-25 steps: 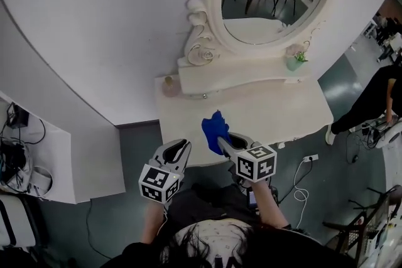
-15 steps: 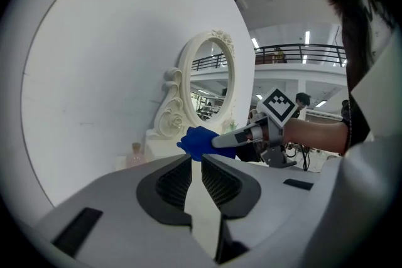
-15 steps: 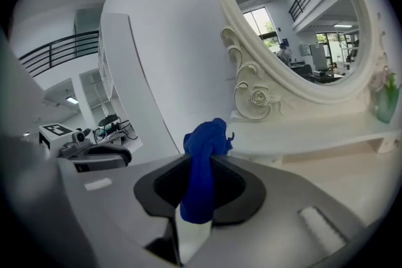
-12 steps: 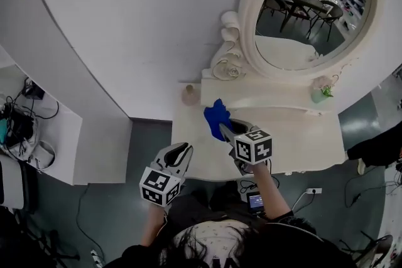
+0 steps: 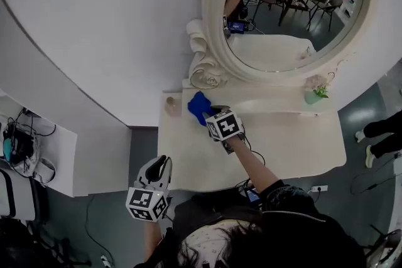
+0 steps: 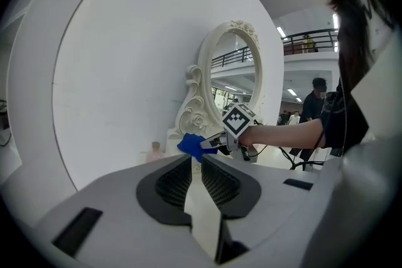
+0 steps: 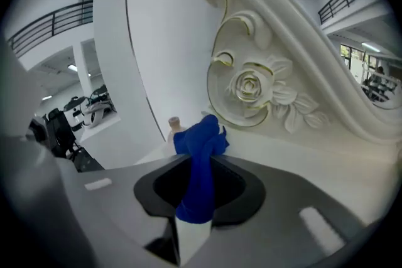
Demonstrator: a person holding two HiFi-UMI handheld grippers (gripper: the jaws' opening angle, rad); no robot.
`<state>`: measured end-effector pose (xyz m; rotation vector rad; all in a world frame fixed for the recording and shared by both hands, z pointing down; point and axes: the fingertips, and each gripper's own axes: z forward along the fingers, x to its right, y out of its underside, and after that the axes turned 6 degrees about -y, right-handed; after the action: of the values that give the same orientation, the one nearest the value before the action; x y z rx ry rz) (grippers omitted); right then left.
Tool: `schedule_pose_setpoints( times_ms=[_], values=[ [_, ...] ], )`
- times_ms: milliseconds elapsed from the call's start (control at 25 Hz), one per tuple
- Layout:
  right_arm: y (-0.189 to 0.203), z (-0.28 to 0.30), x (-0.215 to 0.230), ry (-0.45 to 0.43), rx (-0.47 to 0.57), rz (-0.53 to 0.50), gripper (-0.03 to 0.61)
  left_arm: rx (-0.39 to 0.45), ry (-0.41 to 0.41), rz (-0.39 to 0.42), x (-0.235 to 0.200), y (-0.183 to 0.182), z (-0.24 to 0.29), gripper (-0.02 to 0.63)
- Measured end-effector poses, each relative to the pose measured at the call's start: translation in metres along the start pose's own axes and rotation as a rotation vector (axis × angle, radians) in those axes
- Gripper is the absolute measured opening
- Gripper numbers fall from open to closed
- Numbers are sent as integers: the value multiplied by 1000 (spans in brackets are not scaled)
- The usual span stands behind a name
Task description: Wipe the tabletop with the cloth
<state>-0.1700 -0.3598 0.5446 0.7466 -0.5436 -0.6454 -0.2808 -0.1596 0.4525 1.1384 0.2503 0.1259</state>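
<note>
The right gripper (image 5: 212, 116) is clenched on the blue cloth (image 7: 202, 135), which runs up between its jaws and bunches out past their tips. The cloth is at the far left of the dressing table's tabletop (image 5: 289, 144), just before the carved mirror base (image 5: 207, 75) and right of a small bottle (image 5: 170, 103). Whether the cloth touches the surface is hard to tell. The left gripper (image 5: 161, 165), jaws pressed together on nothing, hangs off the near left edge.

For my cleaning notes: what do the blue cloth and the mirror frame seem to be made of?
Blue cloth: soft matte fabric; it bunches in folds. Mirror frame: cream, slightly glossy, gilt-edged carved rose; painted wood or moulded resin, unclear which.
</note>
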Motion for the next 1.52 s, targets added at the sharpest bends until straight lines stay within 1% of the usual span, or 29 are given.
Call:
schedule_pose_setpoints(
  times_ms=[80,200,280,400,640,880,1040,1280,1520],
  values=[
    [8,2,15,8,-21,-32,89,-12,-28,-7,2,3,2,37],
    [12,-4,35,10,-8,-52,91,-33,-44,-5,8,4,10,37],
    [14,-14,51,40,-12,-89,91,-41,-39,2,15,3,19,37],
    [22,-36,84,99,-16,-124,89,-45,0,22,36,-2,34,37],
    [43,-86,162,206,12,-58,89,-53,90,76,85,-11,63,37],
    [69,-135,220,291,8,-46,89,-57,133,104,120,-16,89,37],
    [85,-168,259,348,13,-5,89,-48,156,114,142,-23,107,37],
    [111,-211,304,417,-1,26,89,-51,196,131,177,-24,126,37],
    [123,-233,327,445,7,36,89,-58,206,158,192,-22,129,37]
  ],
)
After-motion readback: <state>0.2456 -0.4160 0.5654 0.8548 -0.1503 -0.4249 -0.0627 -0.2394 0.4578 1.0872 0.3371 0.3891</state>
